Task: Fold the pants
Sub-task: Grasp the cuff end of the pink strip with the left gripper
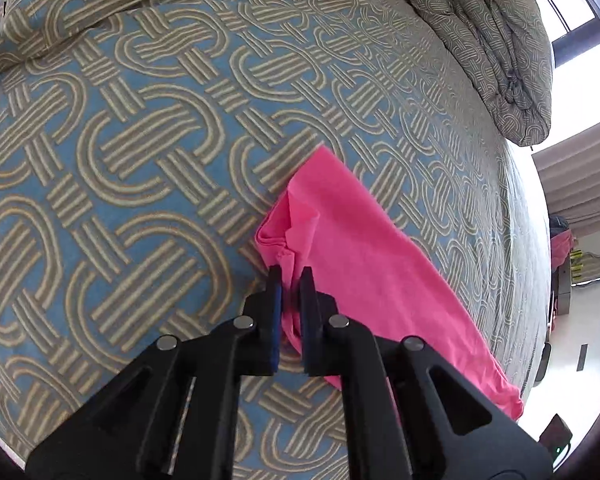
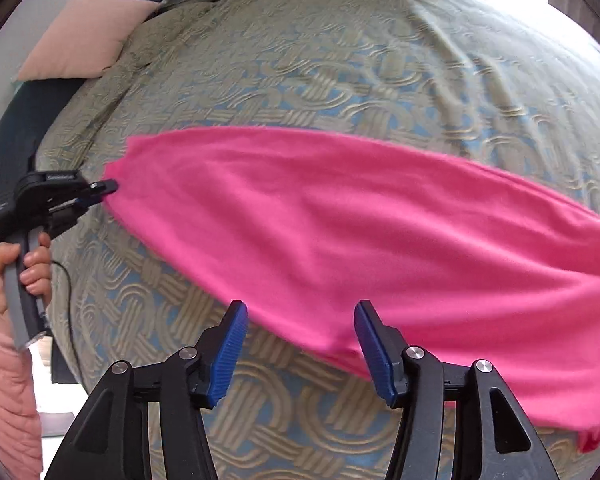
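Observation:
Bright pink pants (image 2: 340, 224) lie stretched across a bed with a blue and beige knot-pattern cover (image 2: 340, 80). My left gripper (image 1: 291, 276) is shut on the pants' end (image 1: 360, 248); bunched cloth shows between its blue pads. It also shows at the left of the right wrist view (image 2: 110, 188), pinching the narrow end of the cloth. My right gripper (image 2: 300, 312) is open and empty, its blue pads (image 2: 228, 352) hovering over the near edge of the pants.
A folded duvet of the same pattern (image 1: 492, 48) lies at the far side of the bed. A pink pillow (image 2: 84, 36) rests by the dark headboard. The bed's edge and bright floor (image 1: 580, 320) are at the right in the left wrist view.

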### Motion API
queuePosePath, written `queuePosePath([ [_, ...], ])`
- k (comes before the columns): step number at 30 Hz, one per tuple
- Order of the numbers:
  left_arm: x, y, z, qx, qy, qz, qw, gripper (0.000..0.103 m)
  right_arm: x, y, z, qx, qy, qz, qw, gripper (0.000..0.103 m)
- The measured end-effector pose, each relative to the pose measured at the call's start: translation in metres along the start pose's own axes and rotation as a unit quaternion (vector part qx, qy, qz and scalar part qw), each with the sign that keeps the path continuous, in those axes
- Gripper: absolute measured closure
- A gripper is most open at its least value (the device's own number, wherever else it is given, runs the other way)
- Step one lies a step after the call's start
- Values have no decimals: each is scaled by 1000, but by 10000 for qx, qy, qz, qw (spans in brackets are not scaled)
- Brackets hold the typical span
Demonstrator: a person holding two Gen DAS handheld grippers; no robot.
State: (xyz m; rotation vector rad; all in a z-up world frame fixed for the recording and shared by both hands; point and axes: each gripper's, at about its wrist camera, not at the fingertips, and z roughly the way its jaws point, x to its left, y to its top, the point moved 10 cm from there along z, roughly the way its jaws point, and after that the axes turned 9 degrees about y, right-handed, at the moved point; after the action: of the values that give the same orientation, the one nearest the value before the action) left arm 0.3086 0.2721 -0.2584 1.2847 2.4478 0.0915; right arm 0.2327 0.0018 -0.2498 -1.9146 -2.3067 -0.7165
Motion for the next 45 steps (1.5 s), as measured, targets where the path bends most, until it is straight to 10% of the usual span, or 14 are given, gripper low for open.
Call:
queuePosePath([
  [6,8,-4,-4,-100,57,32,9999,94,-148,19,-34,-145,-776,1815,9802,48],
  [14,10,-6,-10,-133,147,-38,9998,93,-202,90,-36,-610,-1593,1487,9741,54],
  [19,17,-2,-26,-330,153,-118,9993,91,-156,67,-56,-656,-540,1258,9884,54],
  [23,31,-10,-40,-361,86,-458,9983,40,-100,32,-53,-316,147,636,9974,54],
  [26,33,-24,-48,-315,-76,-512,9982,40,-78,24,-23,74,461,601,9971,54],
  [33,8,-47,-36,-16,-75,27,10000,40,-92,79,-3,-305,-719,859,9932,54],
  [43,-7,-26,-7,59,-188,-358,9992,38,18,58,-17,-169,294,46,9994,54],
  [45,-8,-20,-7,8,-251,-395,9989,70,37,63,-2,-48,412,-40,9991,54],
])
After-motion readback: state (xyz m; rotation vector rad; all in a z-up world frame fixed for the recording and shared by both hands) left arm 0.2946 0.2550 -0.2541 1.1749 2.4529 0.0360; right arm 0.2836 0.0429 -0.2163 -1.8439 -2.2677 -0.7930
